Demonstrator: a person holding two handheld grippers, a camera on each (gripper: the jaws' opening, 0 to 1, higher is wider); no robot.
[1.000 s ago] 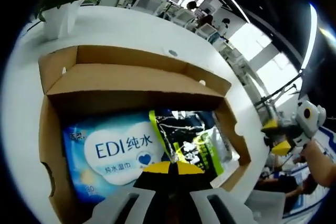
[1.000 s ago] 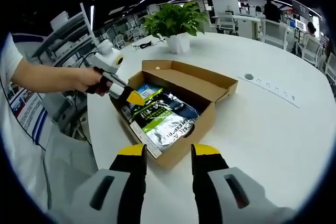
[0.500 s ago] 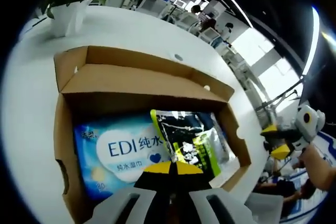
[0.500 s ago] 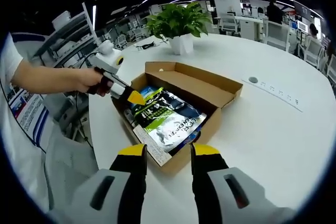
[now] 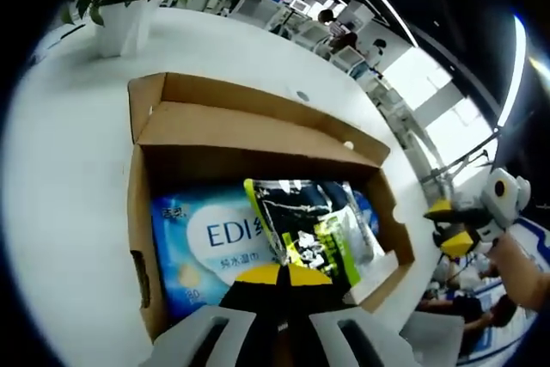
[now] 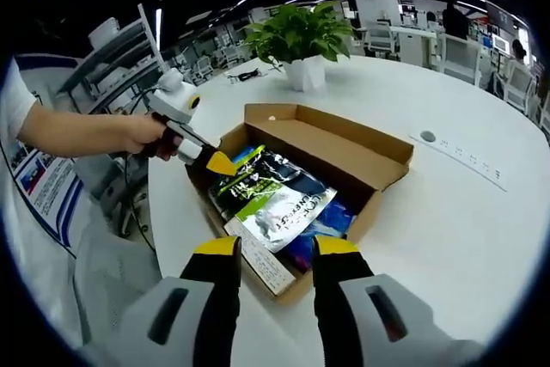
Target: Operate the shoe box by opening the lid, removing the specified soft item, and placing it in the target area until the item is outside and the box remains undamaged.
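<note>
Yellow-tipped, the jaws of the left gripper stand pressed together on the near edge of a glossy dark foil pouch with lime-green and silver printing; the right gripper view shows the same gripper held in a person's hand and meeting the pouch's upper corner. The right gripper hangs with its jaws apart and holding nothing, just short of the box's near corner. The pouch lies inside an open brown cardboard shoe box, partly overlapping a flat blue-and-white soft pack of wet wipes beside it. Beyond them the box's hinged cardboard lid is folded back onto a white round table. Farthest off stands a green leafy plant in a white pot.

By appearance the pouch is light, limp and slick; it will probably sag and swing from one pinched corner, so a grip on the crimped seam edge seems surest. The thin cardboard walls look liable to crease if the pouch drags across them.
</note>
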